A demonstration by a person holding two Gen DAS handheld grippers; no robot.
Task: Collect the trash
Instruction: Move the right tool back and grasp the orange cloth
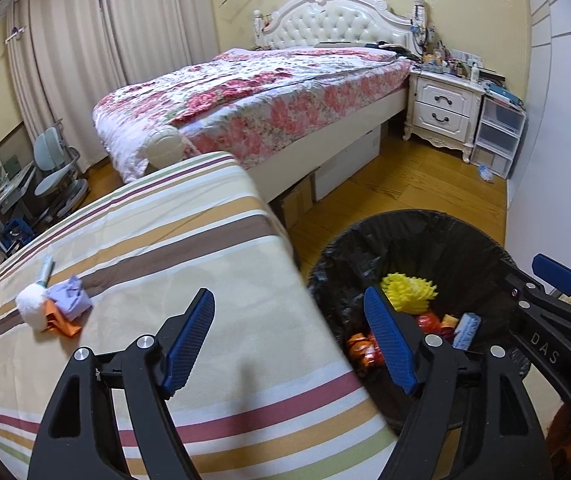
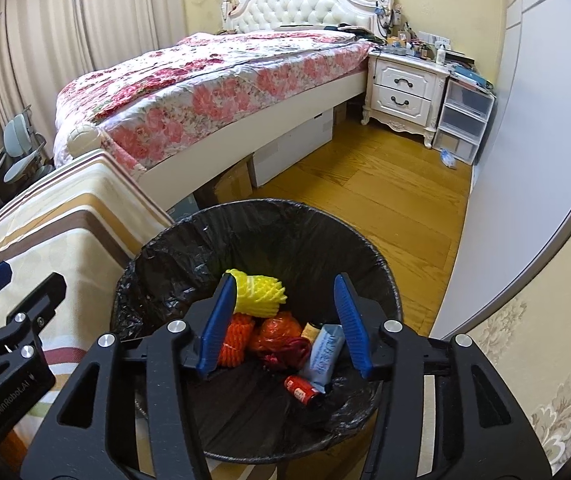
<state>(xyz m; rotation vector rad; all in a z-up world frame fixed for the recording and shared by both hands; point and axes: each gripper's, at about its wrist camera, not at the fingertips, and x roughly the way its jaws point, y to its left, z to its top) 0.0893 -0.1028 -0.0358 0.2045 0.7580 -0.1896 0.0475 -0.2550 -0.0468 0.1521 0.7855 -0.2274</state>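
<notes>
The left tool [image 1: 289, 336], a black frame with blue ribbed pads, is hanging with its jaws spread wide and nothing between them. It is sitting above the edge where the striped cloth-covered counter [image 1: 189, 240] is meeting the round bin lined with a black plastic bag [image 1: 417, 232]. One pad is showing over the cloth, the other over the bin's near rim.

The right tool [image 2: 283, 322] is hovering directly over the bin's mouth [image 2: 269, 216], its jaws standing partly apart and gripping nothing. Seen between its pads, trash is lying at the bottom of the liner: a yellow foam fruit net [image 2: 261, 294], an orange mesh net [image 2: 239, 338], a crumpled orange-red wrapper [image 2: 281, 330], a pale blue tube-shaped packet [image 2: 325, 354] and a small red cylinder [image 2: 301, 388] just beside the packet.

More trash is waiting on the counter, well apart from the left tool: a white fluffy wad [image 1: 31, 306], a crumpled lilac paper [image 1: 71, 296] and an orange scrap [image 1: 67, 326] are touching one another in a small heap, with a pale green stick-like item [image 1: 46, 268] lying just behind them.

Beyond the counter, a bed with a pink floral quilt [image 1: 253, 96] is standing near a white bedside cabinet [image 1: 443, 110], on a wooden floor [image 2: 381, 188].
</notes>
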